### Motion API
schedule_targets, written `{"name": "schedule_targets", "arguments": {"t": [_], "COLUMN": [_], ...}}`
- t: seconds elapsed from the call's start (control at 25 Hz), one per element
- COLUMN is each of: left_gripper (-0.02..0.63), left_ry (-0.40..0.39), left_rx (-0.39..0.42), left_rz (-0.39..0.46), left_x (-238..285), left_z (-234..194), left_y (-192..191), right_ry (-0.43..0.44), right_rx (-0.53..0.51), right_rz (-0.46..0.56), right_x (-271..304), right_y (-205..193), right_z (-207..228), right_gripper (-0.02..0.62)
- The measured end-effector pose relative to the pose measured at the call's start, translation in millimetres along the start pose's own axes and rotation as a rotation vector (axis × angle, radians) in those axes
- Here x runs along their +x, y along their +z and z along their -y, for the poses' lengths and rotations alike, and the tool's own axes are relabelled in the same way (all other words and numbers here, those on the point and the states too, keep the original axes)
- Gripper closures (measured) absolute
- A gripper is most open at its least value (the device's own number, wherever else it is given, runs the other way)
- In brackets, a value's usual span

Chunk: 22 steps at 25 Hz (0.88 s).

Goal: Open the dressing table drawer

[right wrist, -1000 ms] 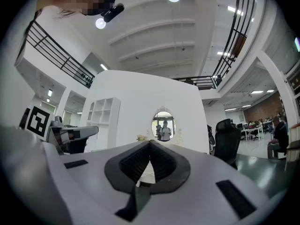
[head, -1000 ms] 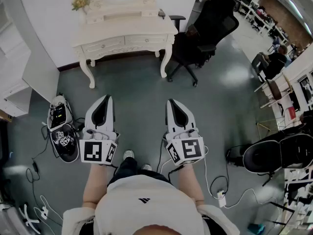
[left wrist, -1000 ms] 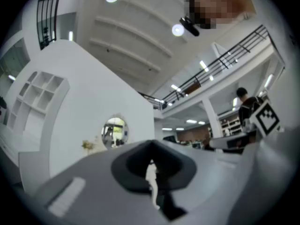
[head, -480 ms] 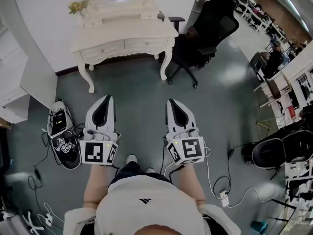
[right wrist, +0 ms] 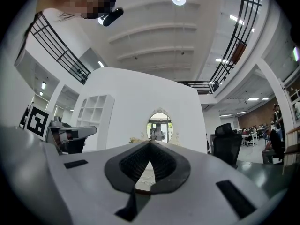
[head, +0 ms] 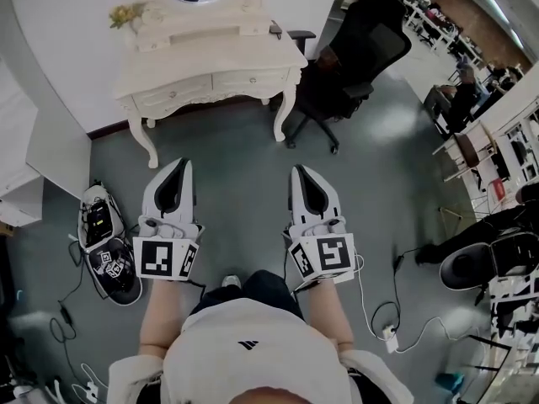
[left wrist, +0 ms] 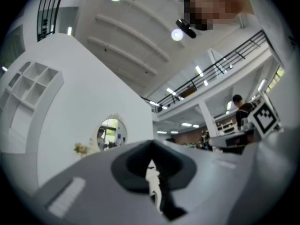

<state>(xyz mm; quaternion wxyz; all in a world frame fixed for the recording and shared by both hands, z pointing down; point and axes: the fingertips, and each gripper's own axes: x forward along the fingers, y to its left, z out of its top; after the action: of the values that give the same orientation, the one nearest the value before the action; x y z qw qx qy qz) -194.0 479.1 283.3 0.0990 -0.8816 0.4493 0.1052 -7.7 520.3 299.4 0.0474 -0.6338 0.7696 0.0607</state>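
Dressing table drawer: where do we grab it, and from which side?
Grip the middle of a drawer front, where a pull would sit; any pull is too small to make out. Come in level from the front: the faces sit under the tabletop toward the grey floor, the wall is behind, and a black chair stands by the right end.

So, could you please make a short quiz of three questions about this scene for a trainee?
1. True or false: the front drawers of the dressing table are closed.
2. What stands at the table's right in the head view? A) black office chair B) bed C) fridge
3. Fill in: the left gripper and right gripper have their jaws ___, holding nothing.
Key: 1 true; 2 A; 3 shut.
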Motion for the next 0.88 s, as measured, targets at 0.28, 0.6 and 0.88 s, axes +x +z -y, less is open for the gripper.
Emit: {"name": "schedule_targets", "arguments": {"t": [0.28, 0.6, 0.88], "left_gripper": [0.598, 0.598, 0.598], "left_ry": [0.003, 0.037, 0.098], "left_rx": [-0.002, 0.018, 0.02], "left_rz": [-0.016, 0.005, 0.017], "left_x": [28, 105, 197], "left_z": [-27, -65, -102], "left_y": [-19, -44, -61], "right_ry": [-0.029, -0.018, 0.006], "right_rx": [0.026, 0.013, 0.006], "right_rz": [-0.013, 0.013, 0.015], "right_x": [40, 125, 217], "right_y": [-18, -29, -34], "right_z": [12, 59, 121], "right_gripper": [0.594, 0.594, 0.594]}}
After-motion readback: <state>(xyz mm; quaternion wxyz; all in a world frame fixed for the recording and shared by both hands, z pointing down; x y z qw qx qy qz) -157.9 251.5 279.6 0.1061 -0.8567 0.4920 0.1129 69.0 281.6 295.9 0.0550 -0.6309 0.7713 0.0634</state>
